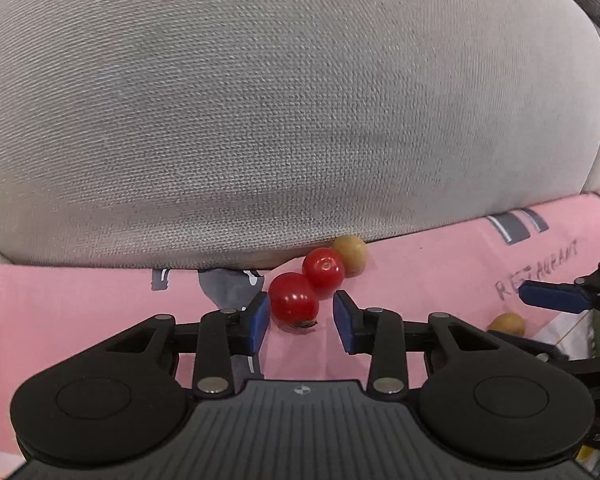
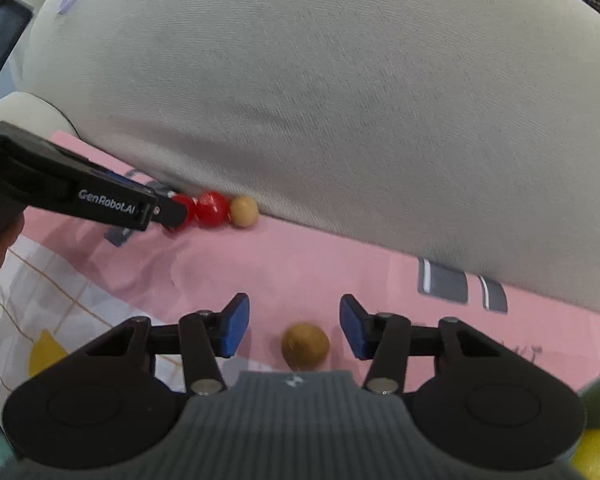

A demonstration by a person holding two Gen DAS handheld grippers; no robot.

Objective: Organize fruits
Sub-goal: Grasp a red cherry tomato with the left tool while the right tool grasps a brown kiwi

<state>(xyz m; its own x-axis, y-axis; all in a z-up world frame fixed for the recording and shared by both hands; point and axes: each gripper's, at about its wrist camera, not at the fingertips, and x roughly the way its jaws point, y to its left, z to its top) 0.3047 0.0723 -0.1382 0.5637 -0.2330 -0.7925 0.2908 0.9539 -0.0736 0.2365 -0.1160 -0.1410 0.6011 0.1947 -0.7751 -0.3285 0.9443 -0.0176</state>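
Three small fruits sit in a row at centre frame in the left wrist view, tight against the foot of a grey cushion (image 1: pixel 284 104): a red fruit (image 1: pixel 293 302) nearest, a second red one (image 1: pixel 323 270) touching it, and a tan fruit (image 1: pixel 350 254) behind, half tucked under the cushion's edge. The left gripper (image 1: pixel 300 316) is open, its blue pads either side of the nearest red fruit; the left pad looks close to or touching it, the right pad is clear, so nothing is held.

In the right wrist view a brown fruit (image 2: pixel 305 346) lies at lower centre, between the spread fingers of the right gripper (image 2: pixel 294 328), which is wide open and grips nothing.

No bowl or tray for sorted fruit is plainly in view, though something green and yellow shows blurred at that view's lower right corner. I would judge the work barely begun: four fruits loose, none picked up.

The red fruits are glossy, smooth and round, with bright highlights; the nearest shows a dark stem scar. The tan and brown ones are matt and dull-skinned. They rest on a pink cloth (image 1: pixel 420 280), soft and slightly rumpled, printed with grey shapes. The cushion is coarse woven fabric, bulging and plump.
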